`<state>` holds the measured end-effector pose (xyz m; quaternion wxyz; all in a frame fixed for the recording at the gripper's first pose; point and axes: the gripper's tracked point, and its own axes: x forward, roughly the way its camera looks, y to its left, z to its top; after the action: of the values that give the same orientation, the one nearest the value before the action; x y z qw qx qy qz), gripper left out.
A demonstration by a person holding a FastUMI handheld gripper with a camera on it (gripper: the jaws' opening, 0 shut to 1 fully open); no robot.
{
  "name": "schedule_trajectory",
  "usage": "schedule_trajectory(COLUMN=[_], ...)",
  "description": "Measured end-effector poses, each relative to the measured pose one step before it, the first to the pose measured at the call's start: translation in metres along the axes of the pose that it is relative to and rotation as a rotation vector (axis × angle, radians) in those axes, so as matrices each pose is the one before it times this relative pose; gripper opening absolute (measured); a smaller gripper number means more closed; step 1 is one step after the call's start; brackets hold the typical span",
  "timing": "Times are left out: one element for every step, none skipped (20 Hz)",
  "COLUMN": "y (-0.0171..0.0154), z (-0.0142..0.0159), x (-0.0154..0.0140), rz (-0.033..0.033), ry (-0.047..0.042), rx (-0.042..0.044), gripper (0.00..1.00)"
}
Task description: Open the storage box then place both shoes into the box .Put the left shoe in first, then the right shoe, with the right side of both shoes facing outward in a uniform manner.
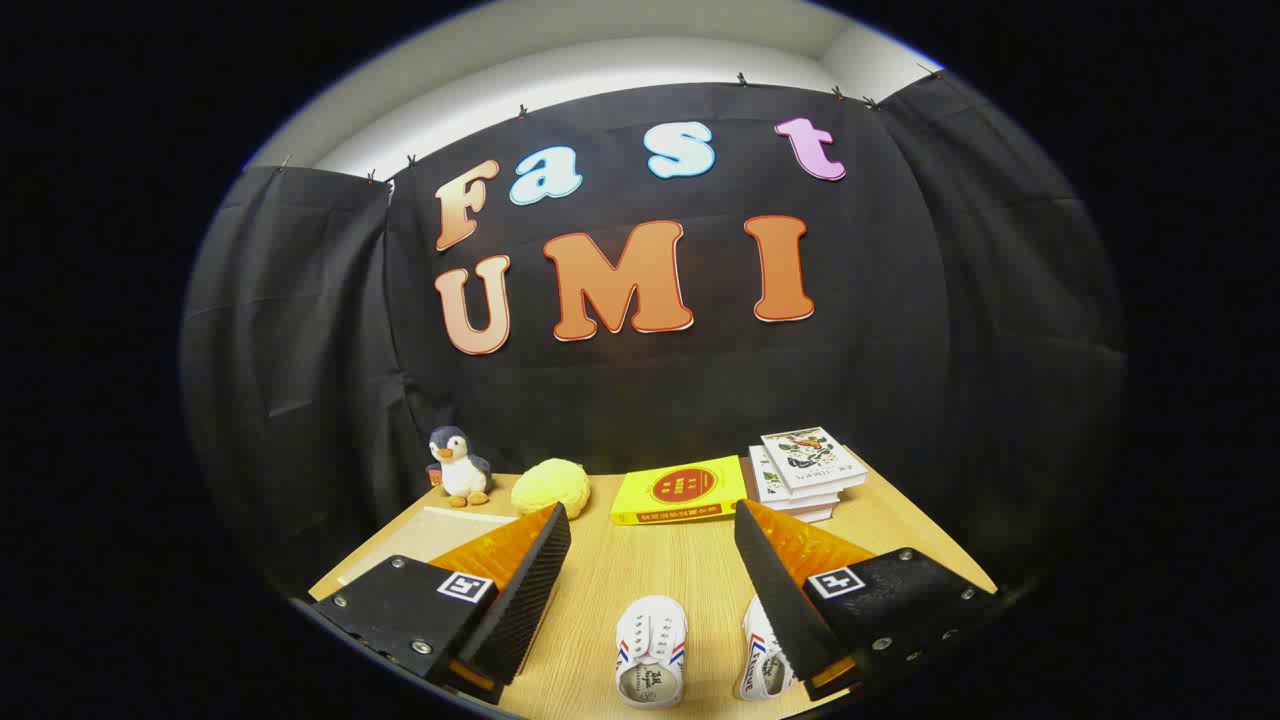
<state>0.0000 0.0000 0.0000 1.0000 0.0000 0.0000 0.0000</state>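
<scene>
Two small white shoes with red and blue side stripes stand on the wooden table [640,570], toes pointing away from me. One shoe [651,650] sits between my fingers. The other shoe [762,665] is partly hidden behind my right finger [780,590]. My gripper [652,525] hovers above the table, open wide, with nothing between its fingers but the air over the shoes. A pale flat lid-like sheet [440,530], perhaps the storage box, peeks out beyond the left finger [525,590], mostly hidden.
At the table's far edge, against the black cloth wall, stand a plush penguin [457,466], a yellow bun-shaped soft toy [550,487], a yellow book [680,490] lying flat and a stack of white books [808,472].
</scene>
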Motion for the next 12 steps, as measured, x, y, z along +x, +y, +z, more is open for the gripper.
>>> schedule_trajectory(y=[0.00059,-0.00020,0.00014,-0.00103,0.00003,-0.00045,-0.00078,-0.00034,0.00047,0.00045,-0.00042,-0.00073], z=[-0.00155,-0.00062,-0.00056,-0.00123,-0.00047,-0.00049,-0.00157,-0.00176,-0.00028,-0.00004,-0.00095,-0.00135], x=[0.00032,0.00016,0.00063,0.00031,0.00034,0.00053,0.00005,0.00029,0.00003,0.00003,0.00027,0.00052], rz=[0.00393,0.00431,0.00316,0.00057,0.00014,-0.00122,-0.00133,-0.00115,0.00235,0.00394,0.00181,0.00110], ry=[0.00356,0.00423,0.00242,0.00119,0.00074,0.00290,0.00416,0.00466,0.00353,0.00198,0.00332,0.00578], rx=[0.00590,0.00284,-0.00099,-0.00343,-0.00522,-0.00665,-0.00660,-0.00239,0.00325,0.00698,0.00807,0.00742], gripper=[0.99,0.99,0.99,0.99,0.99,0.99,0.99,0.99,0.99,0.99,0.99,0.99])
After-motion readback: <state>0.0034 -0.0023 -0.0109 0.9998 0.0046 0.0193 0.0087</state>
